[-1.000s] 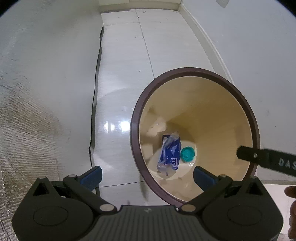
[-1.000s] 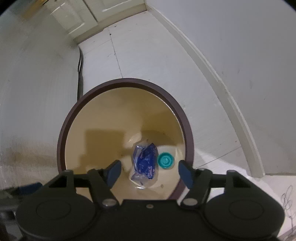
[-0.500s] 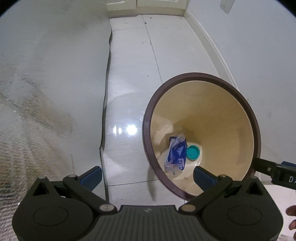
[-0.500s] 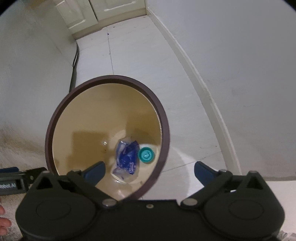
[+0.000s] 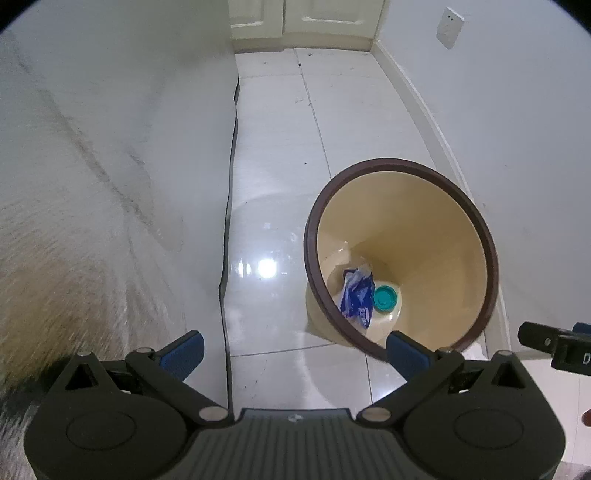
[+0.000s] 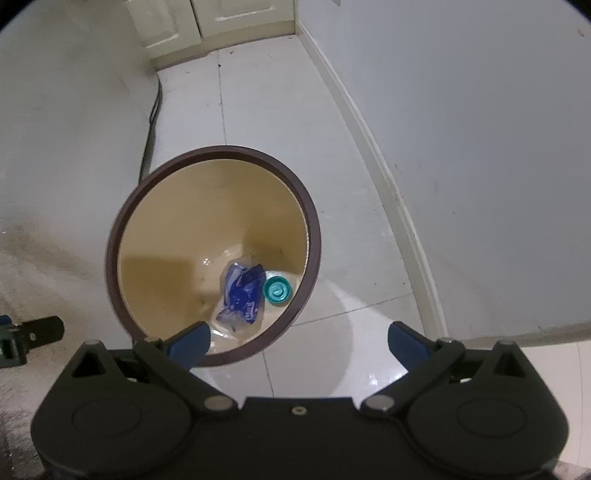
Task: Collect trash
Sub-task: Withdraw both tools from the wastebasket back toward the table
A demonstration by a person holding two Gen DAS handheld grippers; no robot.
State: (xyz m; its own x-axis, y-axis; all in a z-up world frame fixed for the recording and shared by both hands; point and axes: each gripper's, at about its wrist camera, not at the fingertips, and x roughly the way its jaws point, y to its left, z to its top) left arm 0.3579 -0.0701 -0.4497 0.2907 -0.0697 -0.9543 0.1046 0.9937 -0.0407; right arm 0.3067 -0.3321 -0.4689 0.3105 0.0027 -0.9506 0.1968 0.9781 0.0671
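A cream trash bin with a dark brown rim stands on the white tiled floor. At its bottom lies a crushed clear bottle with a blue label and a teal cap. My left gripper hangs open and empty above the floor, left of the bin. In the right wrist view the bin rim sits ahead and to the left, with the bottle and cap inside. My right gripper is wide open and empty, its left fingertip over the bin's near rim.
A white wall with a baseboard runs along the right. A pale padded surface with a dark edge lies to the left. Cabinet doors close the far end. Each gripper shows at the edge of the other's view.
Both grippers have risen and drawn back, so the bin looks smaller and further off. The right jaws spread from partly open to fully open. The bottle stays in the bin.
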